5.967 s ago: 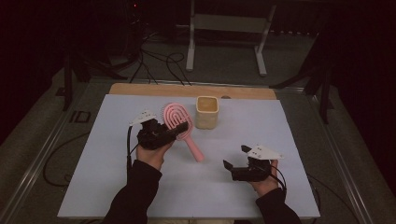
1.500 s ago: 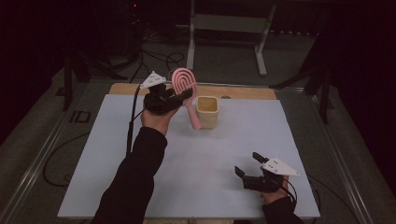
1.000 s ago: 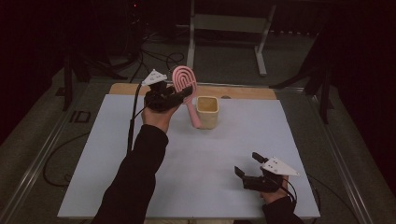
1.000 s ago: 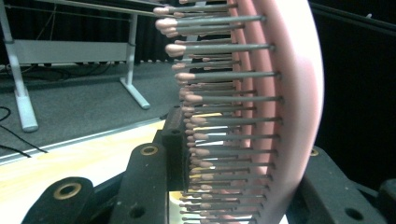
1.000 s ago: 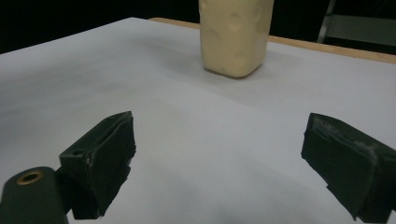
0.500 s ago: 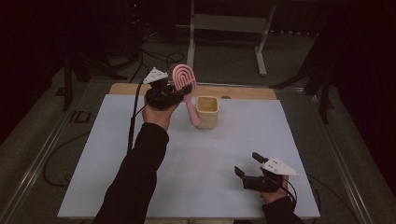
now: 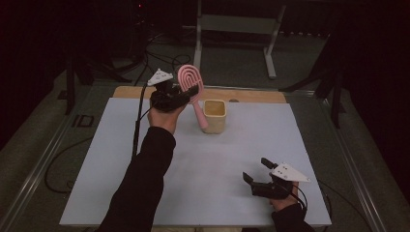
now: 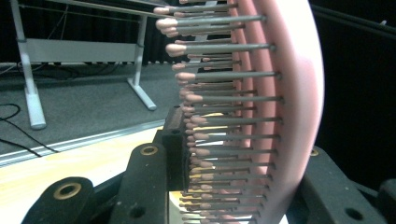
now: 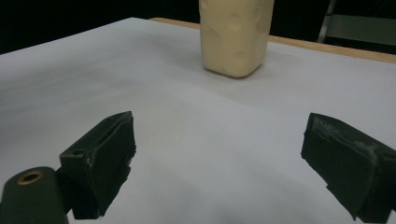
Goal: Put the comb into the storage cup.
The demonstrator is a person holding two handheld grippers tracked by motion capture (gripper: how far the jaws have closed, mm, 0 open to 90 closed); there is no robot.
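Observation:
My left gripper (image 7: 190,93) is raised over the far side of the table, shut on a pink hairbrush (image 7: 189,79). The brush's looped head stands up and its handle slants down to the right. In the high view the handle's end lies across the left wall of a pale yellow cup (image 7: 215,116). In the left gripper view the bristles of the hairbrush (image 8: 280,93) sit between the two black jaws of my left gripper (image 8: 243,158). Low at the near right, my right gripper (image 7: 256,170) is open. In the right gripper view my right gripper (image 9: 224,163) holds nothing and points at the cup (image 9: 236,37).
The table (image 7: 290,135) has a pale blue-white top with a wooden strip (image 7: 251,95) along its far edge. Behind it on the dark floor stand a metal frame (image 7: 237,24) and loose cables (image 7: 159,55).
Since six seconds ago my left gripper has lifted the hairbrush off the table and carried it up and back beside the cup. Over the last second nothing has moved.

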